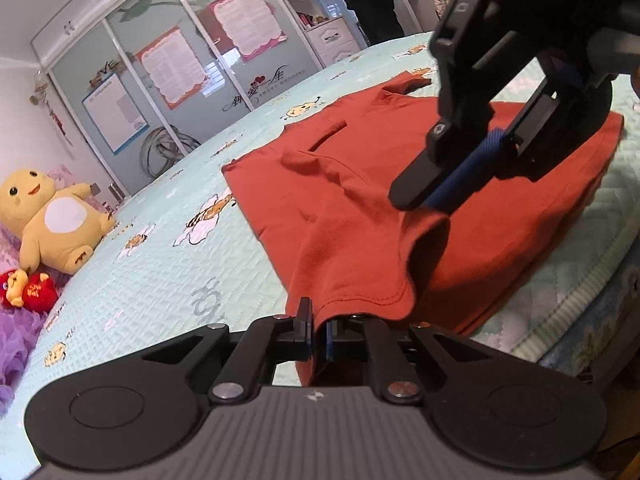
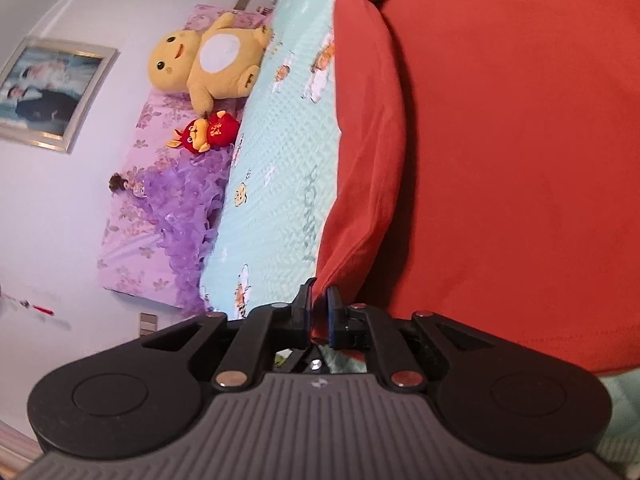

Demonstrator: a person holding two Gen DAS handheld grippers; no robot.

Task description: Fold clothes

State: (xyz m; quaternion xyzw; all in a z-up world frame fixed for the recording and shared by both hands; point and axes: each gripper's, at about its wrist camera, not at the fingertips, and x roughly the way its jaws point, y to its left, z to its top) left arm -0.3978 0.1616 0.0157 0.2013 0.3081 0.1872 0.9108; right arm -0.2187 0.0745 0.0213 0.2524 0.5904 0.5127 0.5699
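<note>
Since both our tongs are pinched on the rust-red cotton shirt, left gripper has the near hem and right gripper grabs cloth at 1 o'clock; it runs toward 12 across the mint quilted bedspread.

I see the bed under a pale green quilt; the shirt lies on it, 2 plush toys beyond the shirt.

Shirt matt cloth, probably cotton knit; bedspread quilted; claw matt plastic.
</note>
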